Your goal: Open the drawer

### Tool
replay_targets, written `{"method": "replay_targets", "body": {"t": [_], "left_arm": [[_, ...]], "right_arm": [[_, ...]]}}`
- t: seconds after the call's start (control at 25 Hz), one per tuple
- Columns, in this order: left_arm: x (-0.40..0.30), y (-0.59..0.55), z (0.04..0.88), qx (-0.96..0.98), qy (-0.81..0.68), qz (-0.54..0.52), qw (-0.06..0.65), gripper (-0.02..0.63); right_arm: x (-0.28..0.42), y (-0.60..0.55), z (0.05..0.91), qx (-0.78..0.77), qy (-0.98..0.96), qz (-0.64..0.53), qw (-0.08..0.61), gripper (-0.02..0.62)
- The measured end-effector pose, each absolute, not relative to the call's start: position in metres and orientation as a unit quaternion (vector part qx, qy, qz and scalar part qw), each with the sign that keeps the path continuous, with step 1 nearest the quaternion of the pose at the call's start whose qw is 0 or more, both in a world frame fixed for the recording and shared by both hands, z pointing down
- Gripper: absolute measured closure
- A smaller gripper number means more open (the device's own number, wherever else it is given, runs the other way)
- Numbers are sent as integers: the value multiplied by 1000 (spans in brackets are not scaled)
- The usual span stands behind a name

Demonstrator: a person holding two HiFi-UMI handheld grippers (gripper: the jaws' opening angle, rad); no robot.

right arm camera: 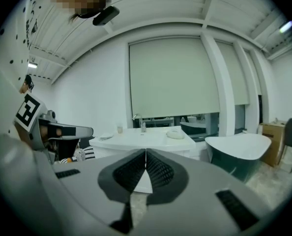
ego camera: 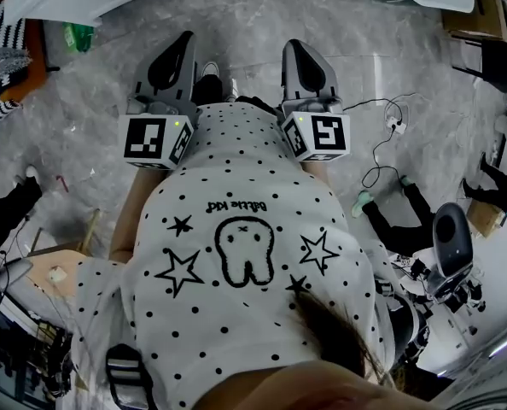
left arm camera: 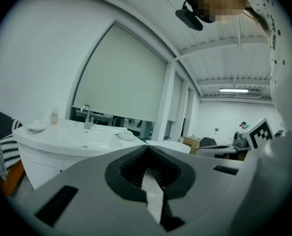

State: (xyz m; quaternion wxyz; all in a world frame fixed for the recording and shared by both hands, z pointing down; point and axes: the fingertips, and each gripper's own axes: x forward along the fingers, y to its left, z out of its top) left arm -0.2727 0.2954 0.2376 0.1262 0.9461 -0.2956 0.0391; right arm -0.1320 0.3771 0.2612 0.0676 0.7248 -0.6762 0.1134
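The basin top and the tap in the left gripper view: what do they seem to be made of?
Basin top: smooth, glossy white with soft reflections, so likely ceramic or cast stone; the look leaves it open which. Tap: shiny silver, probably chromed metal, though it is too small to be sure.
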Motion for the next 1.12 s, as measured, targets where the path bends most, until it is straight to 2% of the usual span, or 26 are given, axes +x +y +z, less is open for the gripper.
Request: {"method": "replay_targets", "body": {"t": [0.2,0.76,1.12], "left_arm": [[-274,274,229,949,-298,38,99,601],[-271,160,232,935,-334,42,114,601],[-218,146,242,928,-341,34,143,601]], "right_arm": [[-129,357,260,733,-669,113,49,581],[-117,245,265,716,-684,126,53,581],[-54,228,260,716,-685,120,59,581]]}}
